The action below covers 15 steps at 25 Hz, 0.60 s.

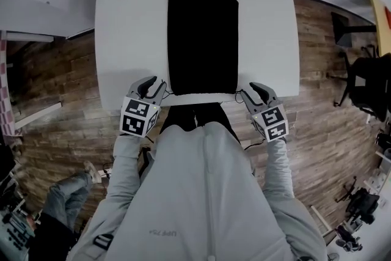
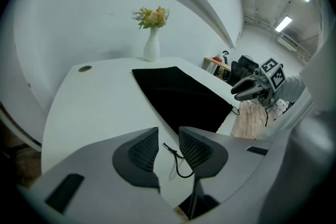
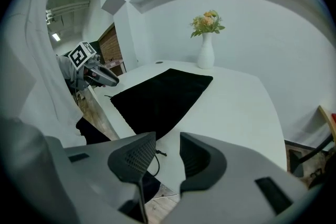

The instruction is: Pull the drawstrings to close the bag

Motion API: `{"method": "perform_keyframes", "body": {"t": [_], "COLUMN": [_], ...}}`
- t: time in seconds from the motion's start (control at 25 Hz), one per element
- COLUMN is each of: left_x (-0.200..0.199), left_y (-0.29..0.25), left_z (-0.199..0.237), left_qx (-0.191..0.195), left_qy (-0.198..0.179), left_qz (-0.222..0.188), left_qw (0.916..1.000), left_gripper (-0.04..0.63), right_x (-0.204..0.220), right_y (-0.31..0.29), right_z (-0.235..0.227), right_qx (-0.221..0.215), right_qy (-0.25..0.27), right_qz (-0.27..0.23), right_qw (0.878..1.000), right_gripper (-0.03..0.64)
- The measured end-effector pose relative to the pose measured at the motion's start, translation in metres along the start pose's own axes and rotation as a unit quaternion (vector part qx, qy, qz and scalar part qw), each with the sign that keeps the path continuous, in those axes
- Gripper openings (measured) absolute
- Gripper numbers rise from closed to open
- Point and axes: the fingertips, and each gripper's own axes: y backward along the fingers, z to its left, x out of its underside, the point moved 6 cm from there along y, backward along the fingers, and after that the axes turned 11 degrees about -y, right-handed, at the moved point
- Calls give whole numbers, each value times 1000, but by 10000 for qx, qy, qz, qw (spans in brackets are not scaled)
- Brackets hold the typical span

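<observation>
We see the bag [image 1: 203, 46] flat on the table [image 1: 134, 21], its mouth at 6 o'clock, by our judgement not yet drawn shut. The left gripper [image 1: 156, 85] and right gripper [image 1: 249, 90] stand open there with nothing clamped; the left cord [image 2: 176, 160] and right cord [image 3: 155, 157] lie loose by the jaws, so gripping and pulling remain

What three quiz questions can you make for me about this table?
1. True or false: the black bag lies flat on the white table.
2. What stands at the table's far edge? A: a vase with flowers. B: a cup. C: a lamp.
3. Fill in: the thin black cord seen between the left tool's open jaws is the bag's ____.

Key: 1 true; 2 A; 3 drawstring.
</observation>
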Motion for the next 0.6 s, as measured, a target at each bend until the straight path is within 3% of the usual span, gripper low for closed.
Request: {"method": "perform_keyframes", "body": {"t": [0.4,0.6], "left_x": [25,30], "left_y": [-13,-19], "left_z": [-11,-12], "left_qx": [72,55], "left_qy": [122,271], "left_qz": [371,398], "left_qw": [9992,9988], "left_gripper": [158,172], "right_x": [17,19], "right_y": [-17,-21], "right_z": [11,10], "right_qx": [-118,-122], "right_qy": [603,626], "right_qz": [545,596], "right_qw": [9966,9962], "right_gripper": [140,140]}}
